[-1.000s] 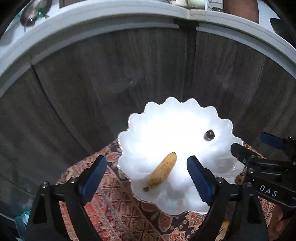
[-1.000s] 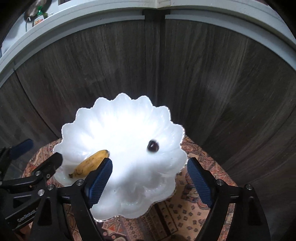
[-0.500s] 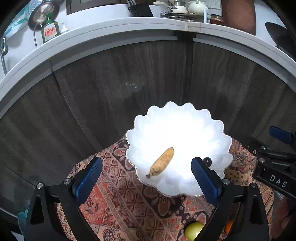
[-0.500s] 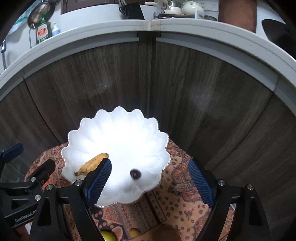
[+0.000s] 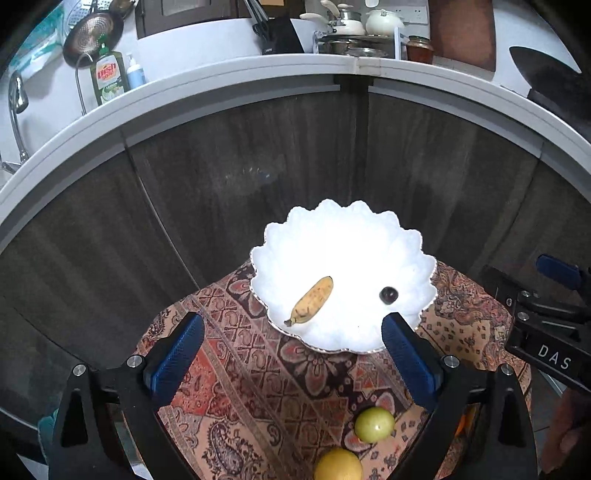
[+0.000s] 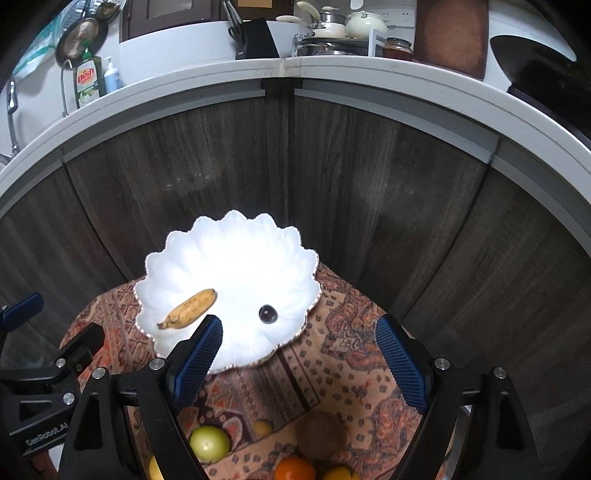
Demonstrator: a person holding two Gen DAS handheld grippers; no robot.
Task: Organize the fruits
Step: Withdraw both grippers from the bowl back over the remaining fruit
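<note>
A white scalloped bowl (image 5: 343,229) (image 6: 229,240) stands at the far side of a small table with a patterned cloth (image 5: 258,369) (image 6: 332,369). In it lie a small banana (image 5: 310,301) (image 6: 188,309) and a dark grape (image 5: 388,294) (image 6: 268,314). On the cloth nearer me lie a green fruit (image 5: 373,424) (image 6: 209,443), a yellow fruit (image 5: 338,465), a brown kiwi (image 6: 320,435) and an orange (image 6: 294,469). My left gripper (image 5: 291,354) is open and empty, held back above the cloth. My right gripper (image 6: 299,358) is open and empty, beside the left.
Dark wooden cabinet doors (image 5: 221,166) rise right behind the table under a white countertop (image 5: 229,74). On the counter are a dish soap bottle (image 5: 109,75), pots (image 5: 380,22) and a knife block (image 6: 255,38). Two more small yellow fruits (image 6: 263,428) lie near the kiwi.
Both grippers have pulled back and up from the bowl, so the bowl looks smaller and the loose fruits on the cloth have come into view. The grape has rolled forward in the bowl.
</note>
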